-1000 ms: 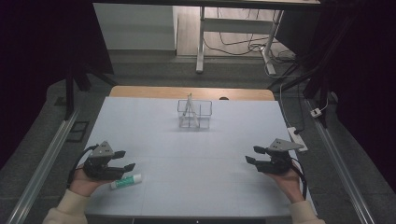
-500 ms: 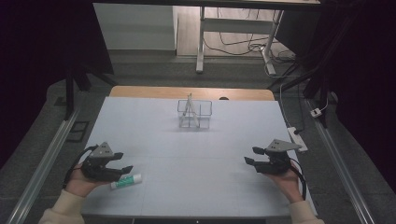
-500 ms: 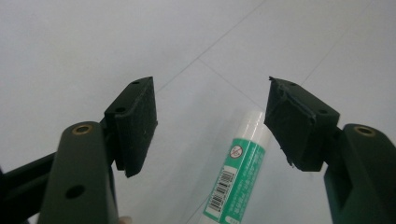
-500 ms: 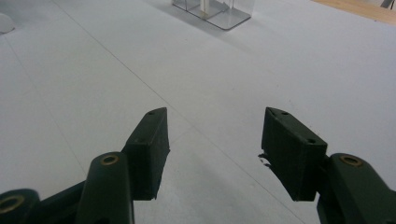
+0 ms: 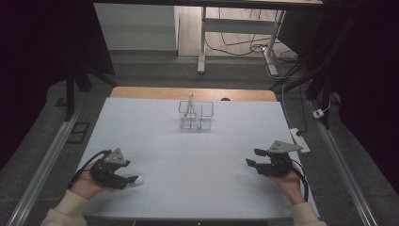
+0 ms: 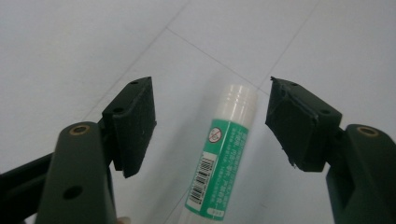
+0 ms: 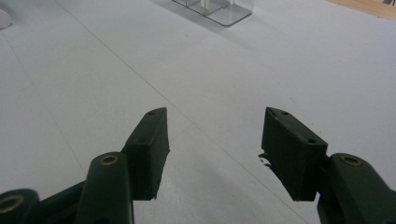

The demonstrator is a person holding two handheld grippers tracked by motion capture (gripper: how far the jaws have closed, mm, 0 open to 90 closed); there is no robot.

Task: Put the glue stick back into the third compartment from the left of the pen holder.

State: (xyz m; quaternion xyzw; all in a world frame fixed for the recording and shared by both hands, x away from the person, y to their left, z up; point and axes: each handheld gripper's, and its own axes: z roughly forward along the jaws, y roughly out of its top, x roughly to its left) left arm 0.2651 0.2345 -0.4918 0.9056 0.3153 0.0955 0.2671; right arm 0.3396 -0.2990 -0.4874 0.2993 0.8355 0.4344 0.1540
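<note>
A glue stick (image 6: 220, 156) with a green label and white cap lies flat on the white table. It rests between the jaws of my left gripper (image 6: 210, 121), which straddle it without touching, so that gripper is open. From above, the left gripper (image 5: 128, 181) sits at the table's front left with the glue stick's white cap (image 5: 136, 180) poking out to its right. At the front right, my right gripper (image 5: 254, 157) hovers low over bare table, open, with nothing between its jaws (image 7: 215, 144).
A clear plastic organiser (image 5: 195, 114) with compartments stands at the middle back of the table, a thin stick leaning in it; its base (image 7: 219, 9) appears in the right gripper view. A white power strip (image 5: 299, 140) lies off the right edge.
My left gripper has slid a little to the right and down over the glue stick, which now lies between its jaws. The right gripper has stayed put.
</note>
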